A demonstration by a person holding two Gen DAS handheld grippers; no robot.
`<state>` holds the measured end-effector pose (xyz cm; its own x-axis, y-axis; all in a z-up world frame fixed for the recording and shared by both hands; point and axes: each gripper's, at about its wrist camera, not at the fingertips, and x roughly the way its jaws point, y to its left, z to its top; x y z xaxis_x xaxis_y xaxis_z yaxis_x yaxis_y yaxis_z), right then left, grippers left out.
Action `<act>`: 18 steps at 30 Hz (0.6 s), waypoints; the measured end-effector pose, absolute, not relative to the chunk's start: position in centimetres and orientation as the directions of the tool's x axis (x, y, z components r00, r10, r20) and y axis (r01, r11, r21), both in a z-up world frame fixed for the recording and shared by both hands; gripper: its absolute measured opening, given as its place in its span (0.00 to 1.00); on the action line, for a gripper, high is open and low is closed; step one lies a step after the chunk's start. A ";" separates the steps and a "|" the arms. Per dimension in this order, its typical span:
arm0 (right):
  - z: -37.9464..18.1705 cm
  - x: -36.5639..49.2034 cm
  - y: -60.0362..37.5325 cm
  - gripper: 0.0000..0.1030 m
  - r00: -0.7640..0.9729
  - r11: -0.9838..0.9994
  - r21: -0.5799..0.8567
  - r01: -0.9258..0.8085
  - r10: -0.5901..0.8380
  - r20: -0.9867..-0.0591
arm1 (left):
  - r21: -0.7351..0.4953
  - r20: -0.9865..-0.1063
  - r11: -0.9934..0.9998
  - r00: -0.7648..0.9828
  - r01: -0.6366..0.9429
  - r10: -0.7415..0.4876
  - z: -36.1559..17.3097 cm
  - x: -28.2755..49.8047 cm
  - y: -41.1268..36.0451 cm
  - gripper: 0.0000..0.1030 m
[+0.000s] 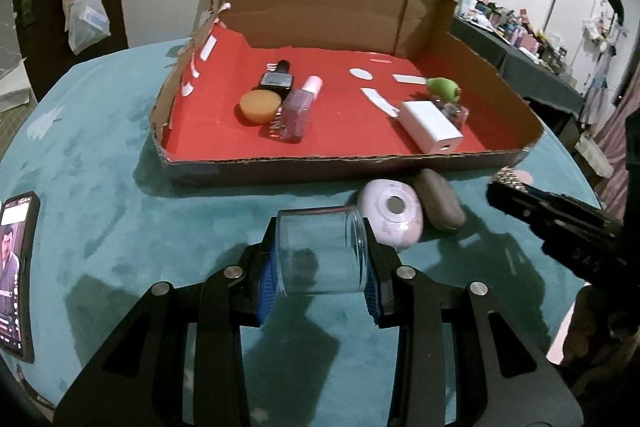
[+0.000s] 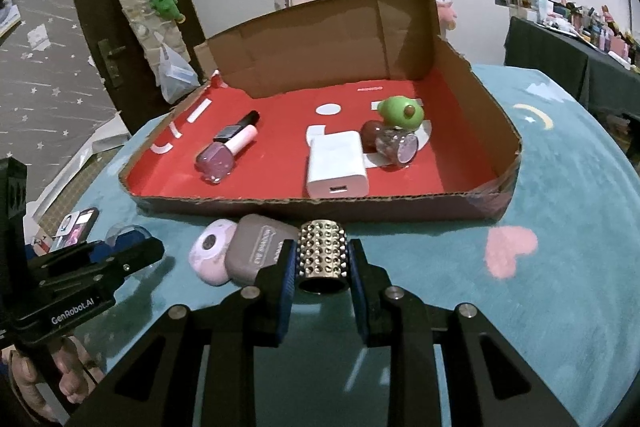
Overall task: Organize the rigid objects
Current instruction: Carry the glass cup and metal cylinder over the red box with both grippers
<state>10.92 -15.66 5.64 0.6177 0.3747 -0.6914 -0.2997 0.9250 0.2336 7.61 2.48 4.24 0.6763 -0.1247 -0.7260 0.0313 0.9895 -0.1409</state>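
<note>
My left gripper is shut on a clear plastic jar, held on its side above the teal table in front of the cardboard tray. My right gripper is shut on a gold studded cylinder, also just in front of the tray. The red tray floor holds a white charger, a purple nail polish bottle, a green avocado toy and a small round bottle. The left view also shows an orange puck and a black watch there.
A pink round case and a grey-brown case lie on the table against the tray's front wall, between the two grippers. A phone lies at the table's left edge. The tray's back wall stands tall.
</note>
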 end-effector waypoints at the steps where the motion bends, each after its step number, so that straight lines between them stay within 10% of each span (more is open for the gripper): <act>1: 5.7 10.8 -15.6 0.26 0.617 0.924 0.234 -0.303 0.377 -0.691 | -0.143 -0.724 0.989 0.677 0.037 -0.130 4.3 7.6 2.3 0.32; 18: 6.9 9.8 -14.8 0.26 0.614 0.901 0.245 -0.357 0.424 -0.666 | -0.152 -0.695 0.982 0.694 0.115 -0.189 6.3 6.8 0.3 0.32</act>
<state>9.84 -14.82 6.88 0.6140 0.4240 -0.6658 -0.3572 0.9014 0.2446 6.80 0.25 6.32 0.6937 -0.1885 -0.6952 0.1148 0.9817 -0.1516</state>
